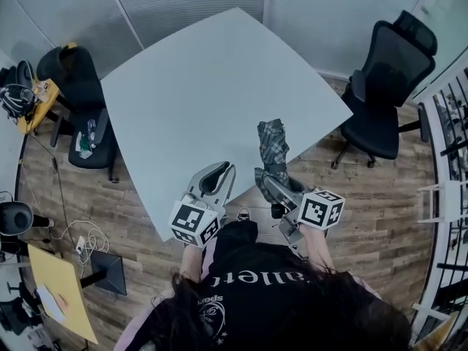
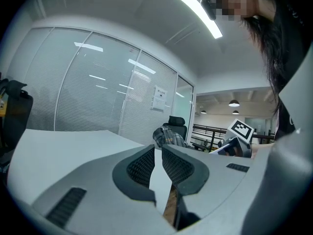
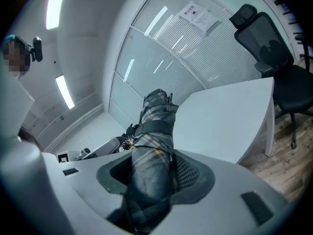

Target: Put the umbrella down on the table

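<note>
- The folded plaid umbrella (image 1: 272,143) is clamped in the right gripper (image 1: 280,189), whose 2 jaws press on the cloth bundle from both sides. In the right gripper view it stands up out of the jaws, strap band showing above them.
- In the head view the umbrella hangs at the near edge of the white table (image 1: 205,86), close to its right corner. It looks held in the air, not yet resting on the top.
- The left gripper (image 1: 218,175) is at the same near edge, further toward the table's left. Its jaws are drawn nearly together with only a thin slit between them, and nothing is in that slit.
- Risk 1: if the jaws part while the umbrella is this close to the table's edge, the heavier end could tip it off onto the wooden floor (image 1: 365,196). It probably needs carrying further in over the table first.
- Risk 2: the grip is on soft, loose cloth, so the bundle may slide in the jaws as it is tilted flat, and land askew or early.
- Risk 3: a round bundle laid down near the table's edge may roll off.
- Risk 4: either gripper could knock against the table's edge on the way in.
</note>
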